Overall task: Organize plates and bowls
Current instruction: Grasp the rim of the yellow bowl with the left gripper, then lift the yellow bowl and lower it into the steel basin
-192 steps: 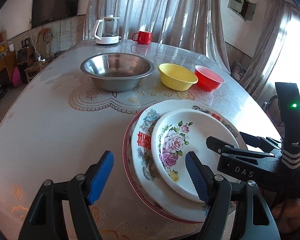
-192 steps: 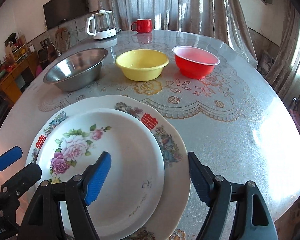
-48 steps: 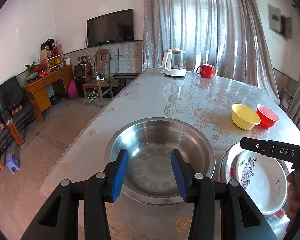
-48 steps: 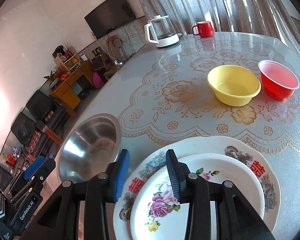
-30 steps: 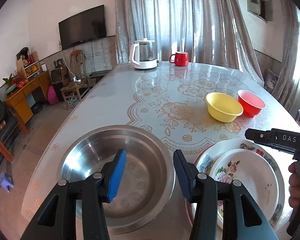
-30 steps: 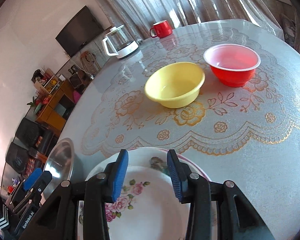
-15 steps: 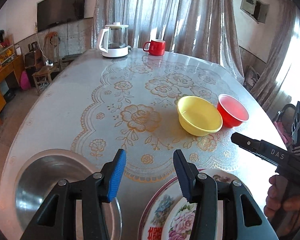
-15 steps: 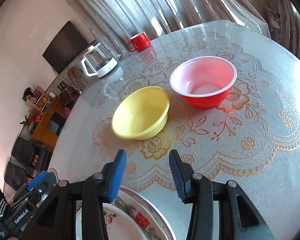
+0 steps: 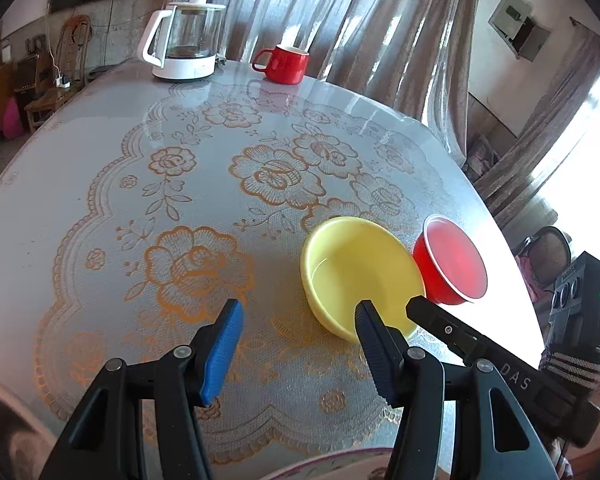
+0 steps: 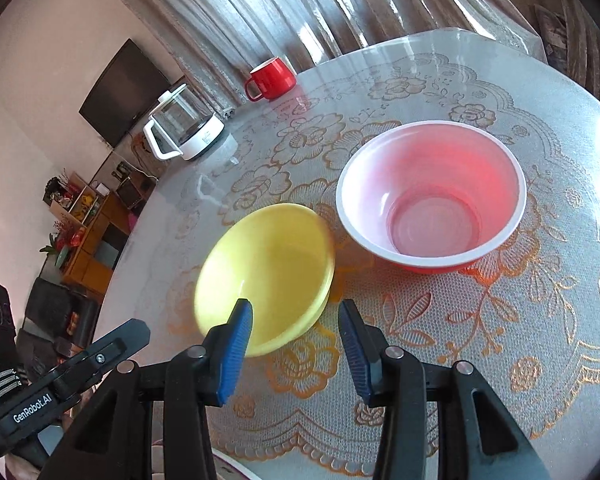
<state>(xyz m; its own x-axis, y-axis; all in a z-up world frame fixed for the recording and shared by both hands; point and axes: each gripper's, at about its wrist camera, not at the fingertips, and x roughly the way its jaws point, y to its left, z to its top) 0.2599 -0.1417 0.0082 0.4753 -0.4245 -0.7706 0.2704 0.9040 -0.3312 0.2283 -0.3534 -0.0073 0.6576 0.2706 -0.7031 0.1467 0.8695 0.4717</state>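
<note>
A yellow bowl (image 9: 356, 276) and a red bowl (image 9: 454, 260) stand side by side on the round table (image 9: 100, 184). In the right wrist view the yellow bowl (image 10: 268, 272) lies just ahead of my right gripper (image 10: 294, 340), whose open, empty jaws straddle its near rim; the red bowl (image 10: 432, 196) is beyond, to the right. My left gripper (image 9: 296, 344) is open and empty, left of the yellow bowl, its right finger at the bowl's near edge. A plate rim (image 9: 340, 464) shows at the bottom edge.
A glass kettle (image 9: 184, 40) and a red mug (image 9: 284, 64) stand at the table's far edge by the curtains. The steel basin's rim (image 9: 4, 404) shows at the bottom left. The table edge drops off on the right, past the red bowl.
Both grippers have moved forward, away from the plates and steel basin and toward the yellow and red bowls, which now appear closer. Both stay open.
</note>
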